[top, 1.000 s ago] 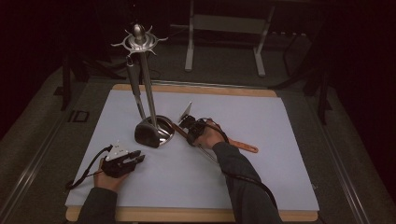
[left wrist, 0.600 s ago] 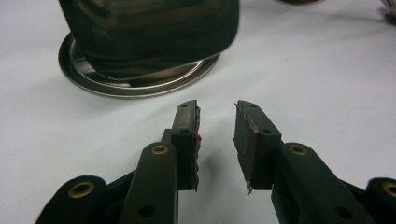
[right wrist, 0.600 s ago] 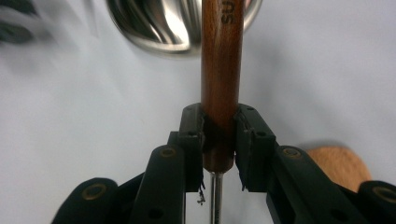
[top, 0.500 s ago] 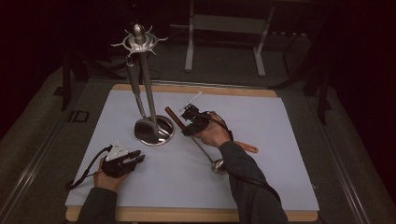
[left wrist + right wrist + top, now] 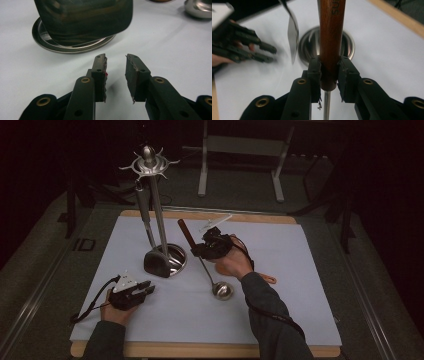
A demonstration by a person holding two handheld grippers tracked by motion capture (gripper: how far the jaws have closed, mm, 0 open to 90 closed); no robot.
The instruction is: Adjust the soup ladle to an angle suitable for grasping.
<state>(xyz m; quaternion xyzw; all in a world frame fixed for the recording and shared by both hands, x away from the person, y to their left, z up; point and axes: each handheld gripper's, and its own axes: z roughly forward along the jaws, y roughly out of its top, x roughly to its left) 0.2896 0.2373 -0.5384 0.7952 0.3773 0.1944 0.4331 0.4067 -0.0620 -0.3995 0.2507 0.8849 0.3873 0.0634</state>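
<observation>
While clamped, right gripper point(image 5: 329, 75) hides part of ladle point(image 5: 332, 30) handle.

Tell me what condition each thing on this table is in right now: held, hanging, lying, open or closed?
Ladle: tilted, wooden handle clamped, bowl low by the mat.
Right gripper: jaws shut on the ladle's handle.
Left gripper: jaws open, holding nothing.
Utensil stand: upright on the mat.
Spatula: hanging from the stand.

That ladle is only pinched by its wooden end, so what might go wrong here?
The right gripper clamps the ladle low on its wooden handle, so the heavy bowl could swing or slip. It is also close to the utensil stand, where a hanging tool might get knocked.
</observation>
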